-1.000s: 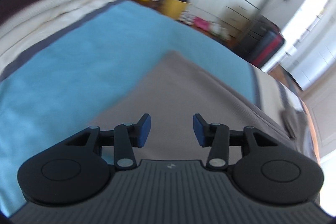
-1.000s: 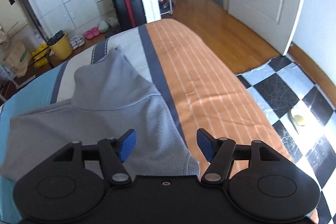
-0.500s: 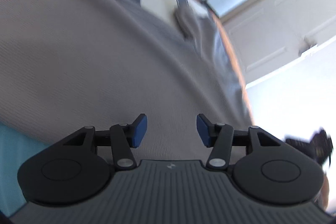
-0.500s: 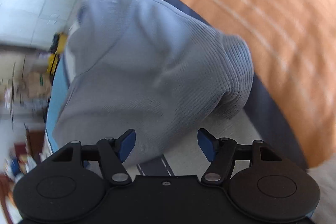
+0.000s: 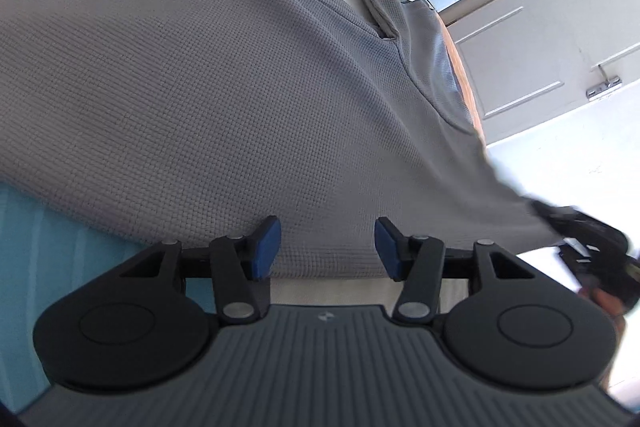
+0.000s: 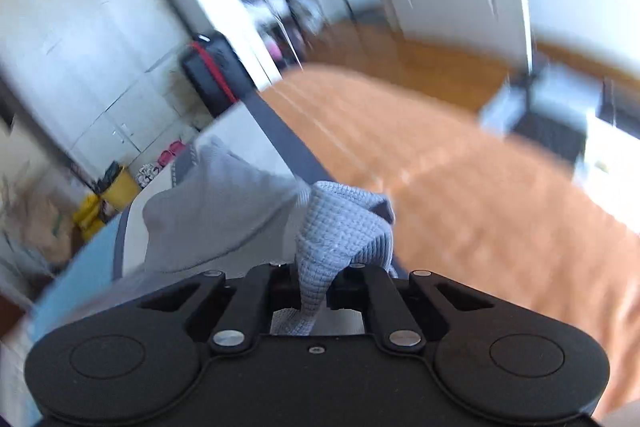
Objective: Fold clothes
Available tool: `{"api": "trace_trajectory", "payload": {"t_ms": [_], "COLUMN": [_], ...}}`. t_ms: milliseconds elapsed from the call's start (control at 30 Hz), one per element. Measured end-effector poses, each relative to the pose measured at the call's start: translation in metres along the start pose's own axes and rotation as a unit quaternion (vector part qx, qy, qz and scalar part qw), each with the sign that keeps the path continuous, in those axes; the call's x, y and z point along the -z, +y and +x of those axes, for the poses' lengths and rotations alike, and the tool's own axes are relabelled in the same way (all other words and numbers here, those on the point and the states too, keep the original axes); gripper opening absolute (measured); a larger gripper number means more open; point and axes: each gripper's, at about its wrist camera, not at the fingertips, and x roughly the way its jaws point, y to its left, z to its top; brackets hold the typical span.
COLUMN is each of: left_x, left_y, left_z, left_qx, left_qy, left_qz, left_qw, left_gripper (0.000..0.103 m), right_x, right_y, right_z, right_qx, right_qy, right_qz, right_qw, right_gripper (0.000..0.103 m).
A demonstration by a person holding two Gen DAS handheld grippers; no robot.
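The grey waffle-knit top (image 5: 224,75) is lying spread across the bed, covering most of the left wrist frame, with the turquoise part of the striped bedspread (image 5: 60,267) showing at the lower left and a cream band under the hem at the bottom centre. The left gripper (image 5: 326,247) is hovering with its blue pads spread wide, one on each side of the hem edge, not pinching anything yet.

The right gripper (image 6: 316,279) is pressed together on a bunched corner of that same top (image 6: 340,227), and the knit is poking up between the fingers in the lower middle of the right wrist frame. That view is pretty motion-blurred, so I'm guessing it's a hem corner and not a sleeve cuff. It also shows up as a dark blur at the right edge of the left wrist frame (image 5: 588,247).

What could go wrong from here, as I see it:
- only one side is being held, so if the right side pulls across before the left one is clamping, the top is probably going to drag and skew instead of folding clean
- the left pads are sitting right at the hem edge, so closing there could catch just one layer, or grab the bedspread too
- the bunched grab on the right may leave a wrinkled, uneven corner
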Motion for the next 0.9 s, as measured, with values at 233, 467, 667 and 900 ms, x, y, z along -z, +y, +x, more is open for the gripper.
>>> {"api": "trace_trajectory", "payload": {"t_ms": [233, 467, 667, 900], "left_x": [0.003, 0.004, -0.005, 0.001], "left_y": [0.004, 0.001, -0.009, -0.031], "left_z": [0.002, 0.003, -0.001, -0.020], "left_qx": [-0.001, 0.005, -0.002, 0.004], "left_qy": [0.016, 0.020, 0.007, -0.059], "left_qz": [0.000, 0.007, 0.053, 0.140], "left_qw": [0.9999, 0.9998, 0.9986, 0.9884], "left_gripper": [0.051, 0.054, 0.060, 0.060], "right_x": [-0.005, -0.046, -0.087, -0.099], "right_y": [-0.050, -0.063, 0.009, 0.073], "right_z": [0.020, 0.014, 0.060, 0.127], "right_qx": [0.122, 0.093, -0.077, -0.110], "right_qy": [0.087, 0.051, 0.103, 0.099], "right_qz": [0.053, 0.073, -0.078, -0.193], "right_qw": [0.987, 0.992, 0.989, 0.970], "right_gripper": [0.042, 0.053, 0.054, 0.054]}}
